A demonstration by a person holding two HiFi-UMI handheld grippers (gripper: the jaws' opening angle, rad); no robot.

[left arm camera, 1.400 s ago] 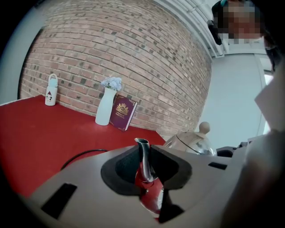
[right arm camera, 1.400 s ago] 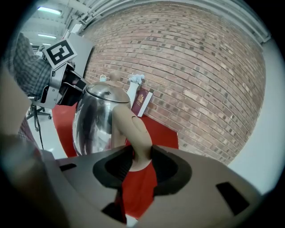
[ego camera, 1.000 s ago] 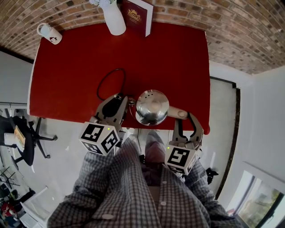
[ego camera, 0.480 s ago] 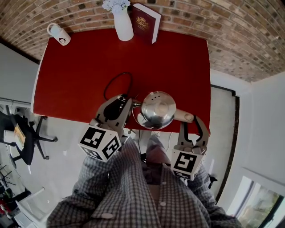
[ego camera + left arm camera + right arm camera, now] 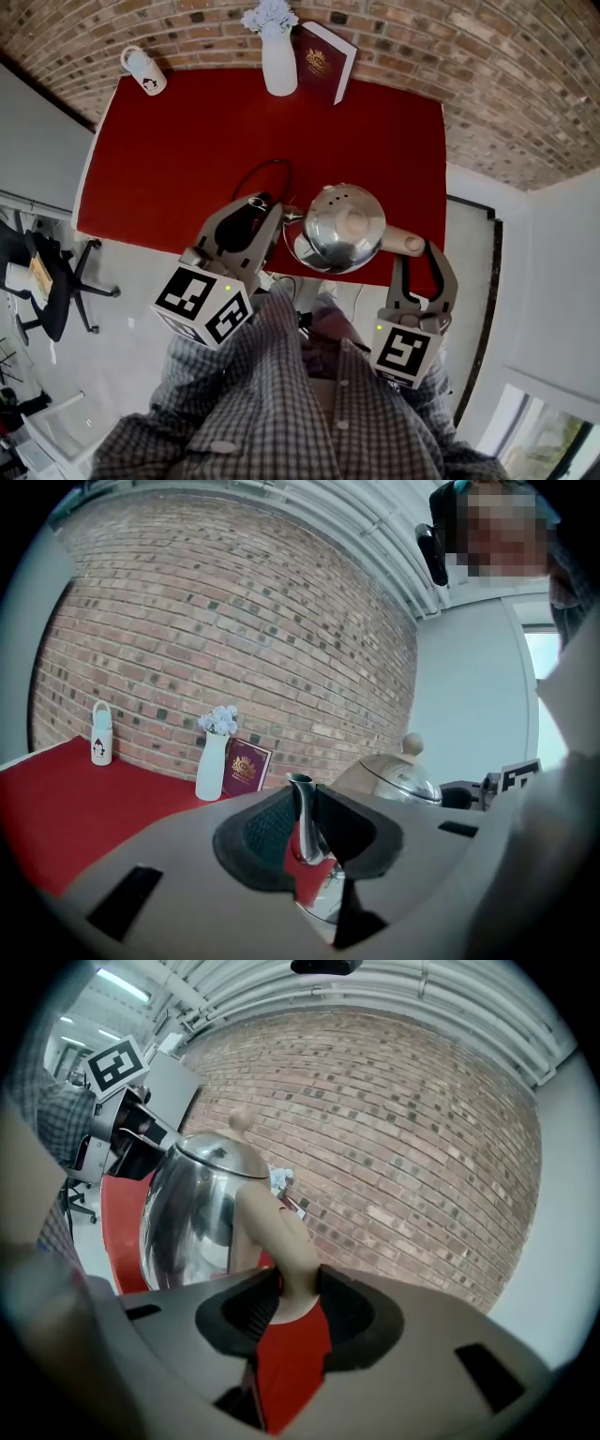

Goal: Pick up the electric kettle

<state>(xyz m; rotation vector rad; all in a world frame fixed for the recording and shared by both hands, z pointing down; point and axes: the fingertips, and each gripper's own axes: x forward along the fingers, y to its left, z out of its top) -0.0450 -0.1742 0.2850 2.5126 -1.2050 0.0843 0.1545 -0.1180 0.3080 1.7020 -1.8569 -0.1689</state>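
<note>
Left gripper (image 5: 269, 208) pinches the spout (image 5: 302, 808), right gripper (image 5: 419, 255) clamps the handle (image 5: 281, 1232) — opposite holds likely steadying the kettle (image 5: 345, 227) between them.

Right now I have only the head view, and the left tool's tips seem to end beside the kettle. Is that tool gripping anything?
Observer: Yes. In the left gripper view the left tool has its pads closed on the metal spout of the kettle.
Reviewer: And the right tool, is it only resting near the handle?
Observer: No. In the right gripper view the right tool is clamped on the beige handle, at its lower end, with the red table showing beneath.
</note>
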